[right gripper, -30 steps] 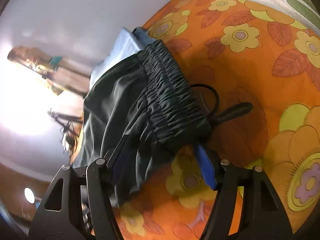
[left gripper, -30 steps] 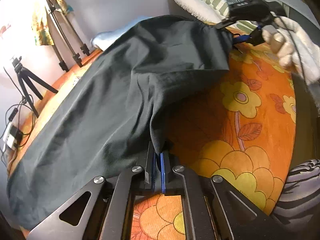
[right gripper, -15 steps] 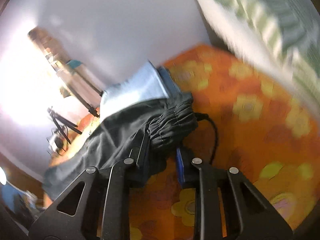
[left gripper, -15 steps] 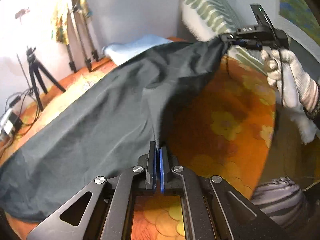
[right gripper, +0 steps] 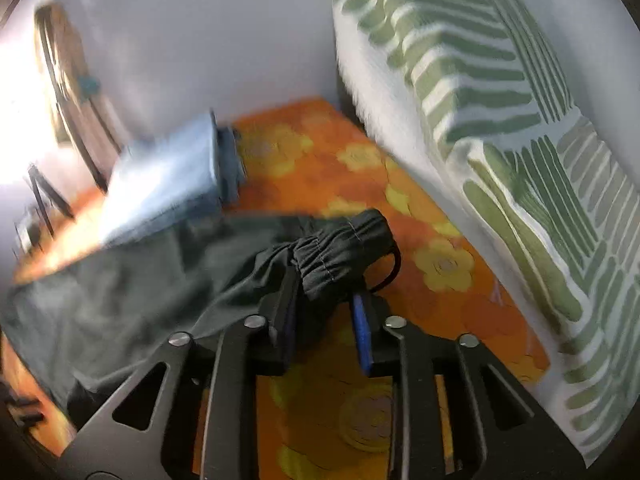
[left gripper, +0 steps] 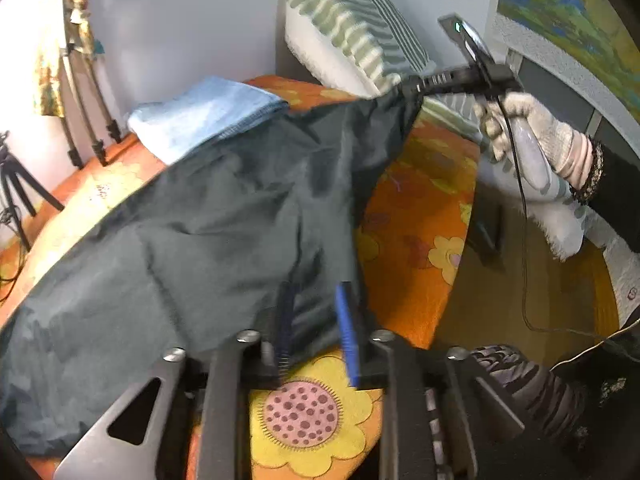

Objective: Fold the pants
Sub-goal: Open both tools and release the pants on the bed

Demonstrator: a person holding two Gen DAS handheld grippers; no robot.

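Dark grey-green thin-fabric pants point(left gripper: 208, 240) lay spread across a bed covered by an orange sheet printed with yellow flowers point(left gripper: 420, 216), the gathered elastic waistband point(right gripper: 344, 248) lifted clear of the sheet at the pillow end. The left gripper point(left gripper: 314, 320) stood at the near edge of the pants; its jaws were opening, a fold of the cloth lay between the blue pads, and the pads showed a gap to either side of it. The right gripper point(right gripper: 326, 320) had the bunched waistband between its jaws, which were also opening; whether the pads pressed the cloth could not be told, though the fabric hung taut from it in the left wrist view. A hand in a pale knitted glove point(left gripper: 520, 128) held that gripper by its handle. A folded light-blue denim garment point(left gripper: 200, 116) lay just beyond the pants, its edge touching them. A white pillow with green stripes point(right gripper: 480, 100) leaned against the wall at the head of the bed. Tripod legs point(left gripper: 92, 120) stood beside the bed.
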